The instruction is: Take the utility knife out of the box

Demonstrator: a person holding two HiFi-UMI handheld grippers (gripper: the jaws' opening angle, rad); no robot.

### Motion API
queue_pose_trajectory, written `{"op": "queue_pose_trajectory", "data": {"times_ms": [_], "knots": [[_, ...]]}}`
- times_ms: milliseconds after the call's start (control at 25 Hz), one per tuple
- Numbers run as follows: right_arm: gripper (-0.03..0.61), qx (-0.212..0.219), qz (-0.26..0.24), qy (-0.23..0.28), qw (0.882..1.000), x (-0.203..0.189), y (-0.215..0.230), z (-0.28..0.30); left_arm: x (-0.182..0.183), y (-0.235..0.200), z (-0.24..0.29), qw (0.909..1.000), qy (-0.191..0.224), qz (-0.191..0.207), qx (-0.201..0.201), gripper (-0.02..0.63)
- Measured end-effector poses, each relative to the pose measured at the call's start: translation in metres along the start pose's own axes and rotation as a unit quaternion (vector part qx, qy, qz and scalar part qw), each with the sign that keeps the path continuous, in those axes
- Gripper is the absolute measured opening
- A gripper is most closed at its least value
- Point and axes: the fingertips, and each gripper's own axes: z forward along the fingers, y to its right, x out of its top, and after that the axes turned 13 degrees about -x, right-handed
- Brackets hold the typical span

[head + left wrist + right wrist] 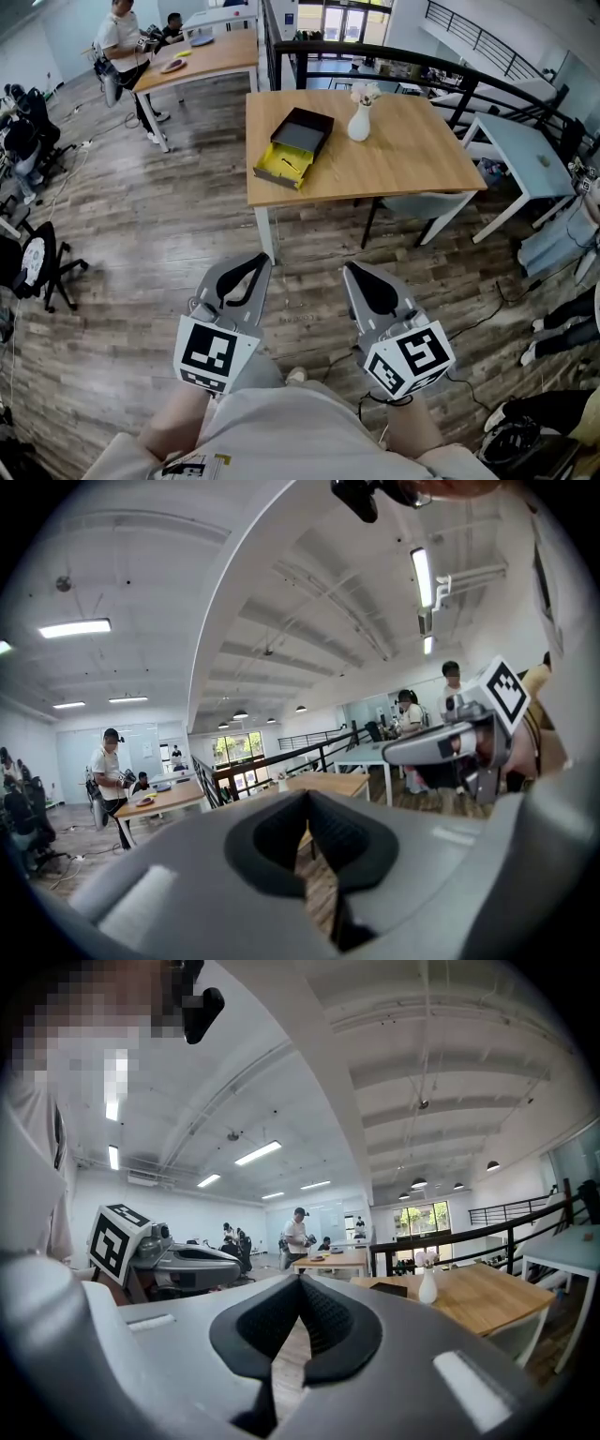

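Open plank floor [159, 225] lay between the person and the wooden table [412, 164]. The table's near edge and left front leg faced the two grippers with nothing standing in the way. A black office chair [42, 262] sat well off to the left, a grey chair [412, 204] was tucked under the table's right side, and cables trailed on the floor to the right. Behind the table ran a black railing [375, 52], and a pale table [525, 155] stood just beside its right corner. The box [292, 145] lay near the table's left edge, toward the front, with its black half to the rear and its yellow half nearest the front. A white vase [359, 122] stood near it on the right, apart from it. The utility knife could not be made out: only a small dark mark showed in the yellow half, too small to tell. The person's forearms were cut off at the bottom of the head view. The left gripper [264, 258] and the right gripper [349, 267] hung side by side above the floor, well short of the table, pointing toward it. In each gripper view the jaws were pressed together at the tips, with nothing between them and touching nothing.
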Motion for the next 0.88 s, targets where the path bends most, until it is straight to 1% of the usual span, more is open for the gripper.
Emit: {"op": "queue_pose_trajectory", "data": {"times_ms": [240, 520, 720, 880], "knots": [[0.000, 0.011, -0.013, 0.004, 1.000, 0.000, 0.000, 0.005, 0.002, -0.002, 0.006, 0.9999, 0.002, 0.004, 0.010, 0.002], [0.000, 0.018, -0.010, 0.006, 1.000, -0.008, 0.001, 0.024, -0.008, -0.016, 0.019, 0.9999, 0.005, 0.004, 0.012, 0.002], [0.000, 0.009, -0.011, 0.007, 1.000, -0.008, 0.012, 0.046, -0.012, -0.032, 0.040, 0.9999, 0.009, 0.006, 0.003, 0.002], [0.000, -0.002, -0.004, 0.002, 1.000, -0.011, 0.026, 0.074, -0.018, -0.054, 0.061, 0.9999, 0.010, 0.002, -0.004, 0.002]]}}
